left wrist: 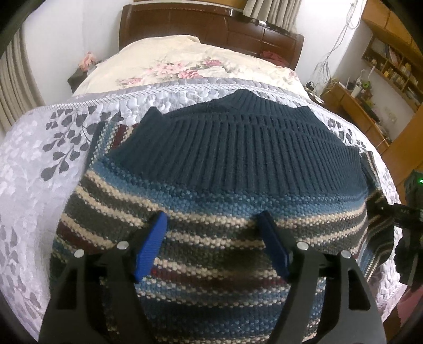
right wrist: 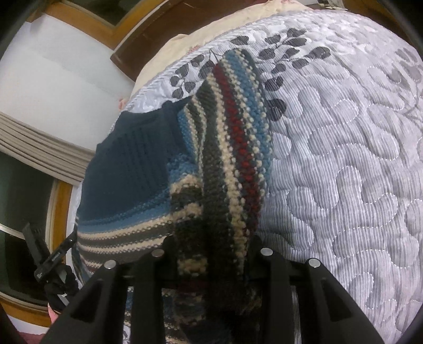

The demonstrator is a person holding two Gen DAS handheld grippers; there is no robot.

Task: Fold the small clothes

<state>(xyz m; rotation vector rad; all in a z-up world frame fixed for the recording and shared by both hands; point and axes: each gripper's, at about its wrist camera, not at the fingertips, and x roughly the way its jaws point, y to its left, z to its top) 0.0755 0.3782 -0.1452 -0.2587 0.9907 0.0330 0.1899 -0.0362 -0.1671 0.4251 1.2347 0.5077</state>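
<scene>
A knitted sweater (left wrist: 211, 169) lies flat on the bed, with a dark teal ribbed top part and blue, cream, grey and maroon stripes below. My left gripper (left wrist: 212, 215) hovers open over the striped part, its blue pads (left wrist: 153, 243) wide apart with nothing between them. My right gripper (right wrist: 211, 246) is shut on the striped sleeve (right wrist: 232, 148), which runs up from the jaws across the quilt. The bunched cloth hides its fingertips. In the left wrist view the right gripper (left wrist: 404, 211) shows at the right edge, beside the folded-over sleeve (left wrist: 380, 232).
A grey-white quilted bedspread (right wrist: 343, 158) with a leaf print covers the near half of the bed. A cream floral blanket (left wrist: 185, 60) and a brown headboard (left wrist: 211, 23) lie beyond. Wooden desk and shelves (left wrist: 370, 87) stand right; curtains (left wrist: 15, 87) hang left.
</scene>
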